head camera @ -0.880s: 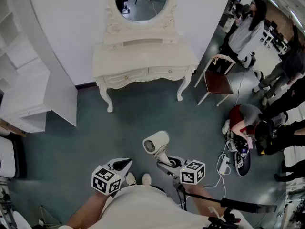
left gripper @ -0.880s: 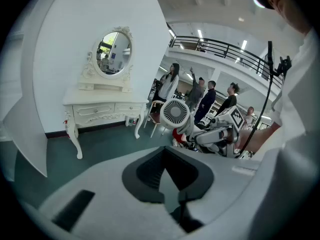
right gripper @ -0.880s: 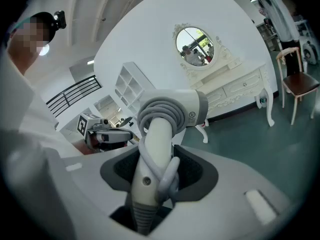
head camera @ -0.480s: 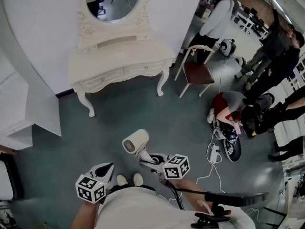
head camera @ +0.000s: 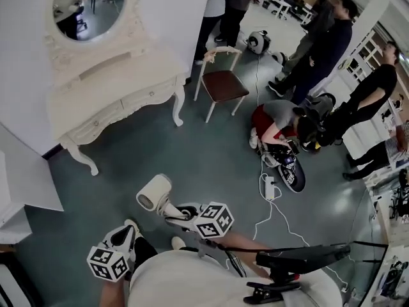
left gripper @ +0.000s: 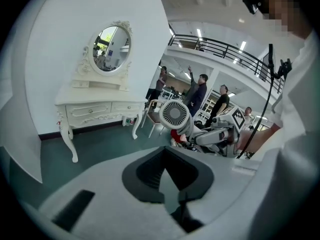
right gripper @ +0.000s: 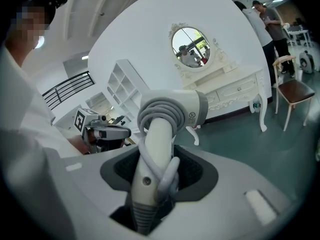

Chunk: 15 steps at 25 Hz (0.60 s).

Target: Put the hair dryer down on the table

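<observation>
Hair dryer (right gripper: 192, 109) is gripped by its handle in the right tool (right gripper: 150, 181), barrel up, cord (right gripper: 155, 115) coiled round the handle. White worktop (right gripper: 235, 89) with oval mirror (right gripper: 191, 40) is seen behind, chair (right gripper: 292, 91) beside it.

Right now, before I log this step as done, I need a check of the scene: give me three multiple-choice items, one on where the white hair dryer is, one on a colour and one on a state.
1. Where is the white hair dryer?
A) on the cream dressing table
B) in the right gripper, above the floor
C) on the white shelf unit

2. What colour is the seat of the cream-framed chair?
A) blue
B) dark reddish-brown
C) yellow

3. How is the dryer's grey cord arranged?
A) wound round the dryer
B) trailing across the floor
C) plugged into the wall

Answers:
1 B: the right gripper's jaws clamp its handle in mid-air.
2 B: the head view shows a dark reddish-brown seat.
3 A: the right gripper view shows it coiled above the handle.
</observation>
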### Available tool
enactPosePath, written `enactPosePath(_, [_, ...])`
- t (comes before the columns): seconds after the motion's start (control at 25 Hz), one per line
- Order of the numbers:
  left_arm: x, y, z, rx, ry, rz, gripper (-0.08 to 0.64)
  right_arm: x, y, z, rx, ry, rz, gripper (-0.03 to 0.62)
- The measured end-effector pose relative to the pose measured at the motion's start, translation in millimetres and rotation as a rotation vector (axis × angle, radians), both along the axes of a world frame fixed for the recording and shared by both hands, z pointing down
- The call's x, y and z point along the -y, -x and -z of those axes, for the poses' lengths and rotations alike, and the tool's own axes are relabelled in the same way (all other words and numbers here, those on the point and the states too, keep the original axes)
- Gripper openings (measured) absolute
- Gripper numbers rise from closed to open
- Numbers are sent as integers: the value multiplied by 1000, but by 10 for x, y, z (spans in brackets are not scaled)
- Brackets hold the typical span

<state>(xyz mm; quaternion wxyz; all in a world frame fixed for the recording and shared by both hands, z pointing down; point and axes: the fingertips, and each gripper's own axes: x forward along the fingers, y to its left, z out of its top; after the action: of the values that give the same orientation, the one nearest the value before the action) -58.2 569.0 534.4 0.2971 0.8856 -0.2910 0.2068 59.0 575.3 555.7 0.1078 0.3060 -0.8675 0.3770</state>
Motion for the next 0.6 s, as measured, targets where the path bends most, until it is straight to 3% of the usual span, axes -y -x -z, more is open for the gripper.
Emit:
enactPosePath(0.24, [741,158,90,-38,-37,-95,3,599,184,32,-33,4,-96,187])
enactPosePath(0.6, [1779,979,137,-27,-41,-189,3,1629,859,261,-53,-25,-199,187])
